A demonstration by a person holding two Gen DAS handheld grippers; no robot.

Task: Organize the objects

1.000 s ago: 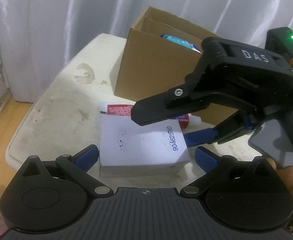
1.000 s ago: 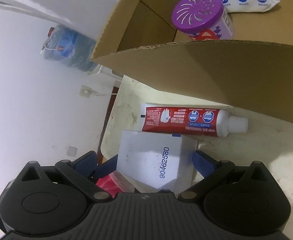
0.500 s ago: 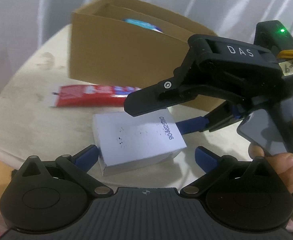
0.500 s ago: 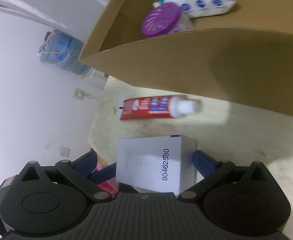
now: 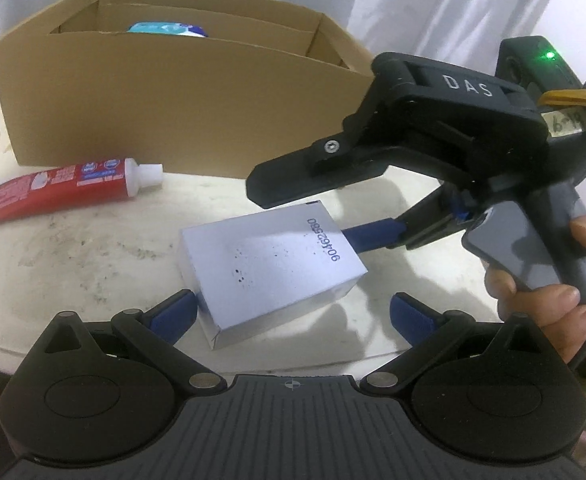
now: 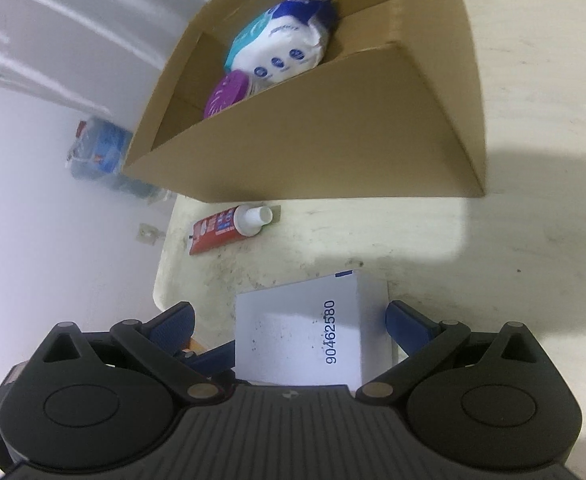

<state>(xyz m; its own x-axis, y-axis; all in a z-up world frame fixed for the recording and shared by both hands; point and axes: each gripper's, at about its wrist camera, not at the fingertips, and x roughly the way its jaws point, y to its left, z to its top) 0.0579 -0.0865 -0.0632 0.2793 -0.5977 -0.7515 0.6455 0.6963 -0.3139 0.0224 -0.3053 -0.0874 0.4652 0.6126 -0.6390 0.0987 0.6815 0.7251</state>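
So we've got a small white cardboard box point(image 5: 271, 268) with a blue printed number lying flat on the scuffed, cream-coloured surface point(image 5: 73, 256). Our left gripper point(image 5: 293, 312) is spread wide around its near end, and the right gripper point(image 6: 289, 320) is spread too, box between its blue fingers point(image 6: 407, 322). A red toothpaste tube with a white cap point(image 5: 69, 186) lies just beside the brown corrugated cardboard carton point(image 5: 173, 108), which holds a soft white wipes pack point(image 6: 281, 46) and a purple round lid point(image 6: 229, 94).
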